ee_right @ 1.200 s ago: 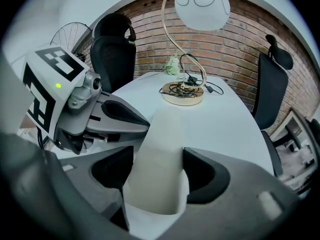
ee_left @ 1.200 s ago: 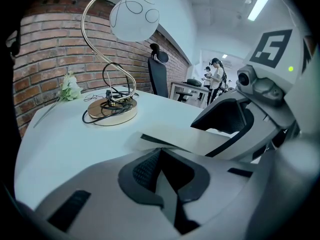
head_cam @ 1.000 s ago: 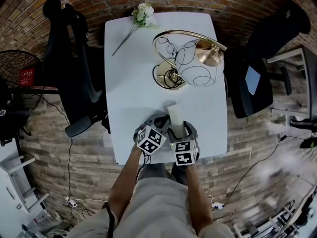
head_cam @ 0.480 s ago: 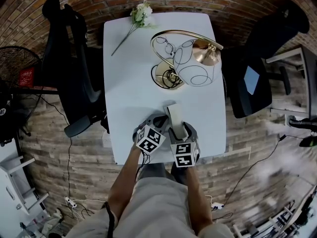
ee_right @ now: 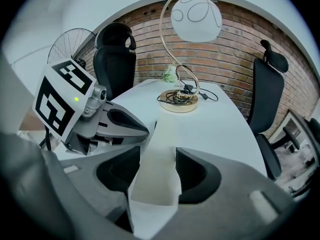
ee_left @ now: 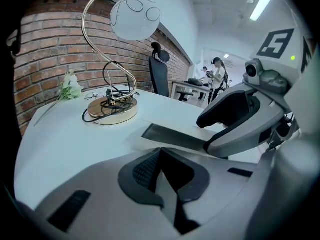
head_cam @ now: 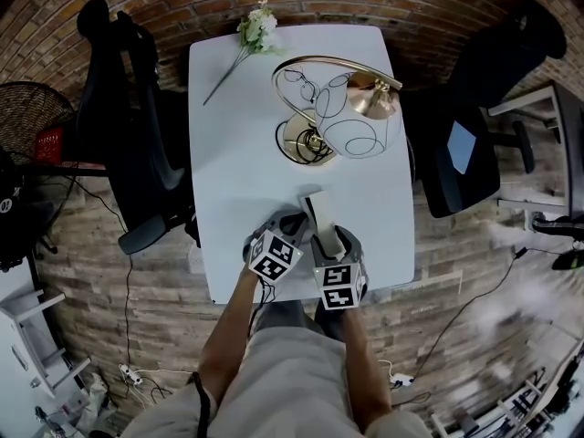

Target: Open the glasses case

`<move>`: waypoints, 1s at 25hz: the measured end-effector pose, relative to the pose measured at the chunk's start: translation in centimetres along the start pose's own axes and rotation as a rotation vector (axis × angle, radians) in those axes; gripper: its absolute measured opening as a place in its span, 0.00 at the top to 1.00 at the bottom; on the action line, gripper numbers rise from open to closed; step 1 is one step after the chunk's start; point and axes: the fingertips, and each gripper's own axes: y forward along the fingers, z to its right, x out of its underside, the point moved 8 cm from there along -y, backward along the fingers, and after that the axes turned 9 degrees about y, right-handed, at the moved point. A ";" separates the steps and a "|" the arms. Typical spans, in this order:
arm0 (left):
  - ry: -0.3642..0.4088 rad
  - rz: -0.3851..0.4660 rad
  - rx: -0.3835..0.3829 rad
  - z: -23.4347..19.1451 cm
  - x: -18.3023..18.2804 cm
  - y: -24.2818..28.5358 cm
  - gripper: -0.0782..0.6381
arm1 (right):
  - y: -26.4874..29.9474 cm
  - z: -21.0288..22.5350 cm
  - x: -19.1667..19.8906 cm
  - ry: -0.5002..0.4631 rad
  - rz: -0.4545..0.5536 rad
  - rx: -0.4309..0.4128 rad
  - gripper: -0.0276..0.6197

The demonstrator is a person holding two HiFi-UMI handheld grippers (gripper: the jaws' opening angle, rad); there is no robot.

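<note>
Between the jaws of the right gripper (ee_right: 157, 153) lies the case (ee_right: 156, 186), flat on the tabletop (ee_left: 60, 149). These jaws have just been closing and now touch its sides. Just beside it, the left gripper (ee_left: 159, 153) has its jaws together, with nothing in them. I think the case is still shut, so all the opening is left to do.

Long off-white glasses case (head_cam: 315, 210), lying flat, lengthwise, near the front edge of the table (head_cam: 237, 153)
</note>
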 end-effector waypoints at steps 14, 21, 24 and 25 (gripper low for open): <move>-0.002 -0.001 -0.001 -0.1 0.0 0.0 0.89 | -0.8 0.4 -0.5 -0.014 0.017 0.005 0.69; -0.006 -0.002 -0.004 -0.1 0.0 0.0 0.89 | -1.2 0.7 -0.6 -0.008 0.031 0.010 0.75; -0.006 -0.003 -0.004 -0.1 0.1 0.0 0.89 | -1.3 0.9 -0.6 -0.002 0.036 0.014 0.77; -0.007 -0.003 -0.005 -0.1 0.1 0.0 0.89 | -1.4 1.0 -0.6 -0.001 0.036 0.017 0.77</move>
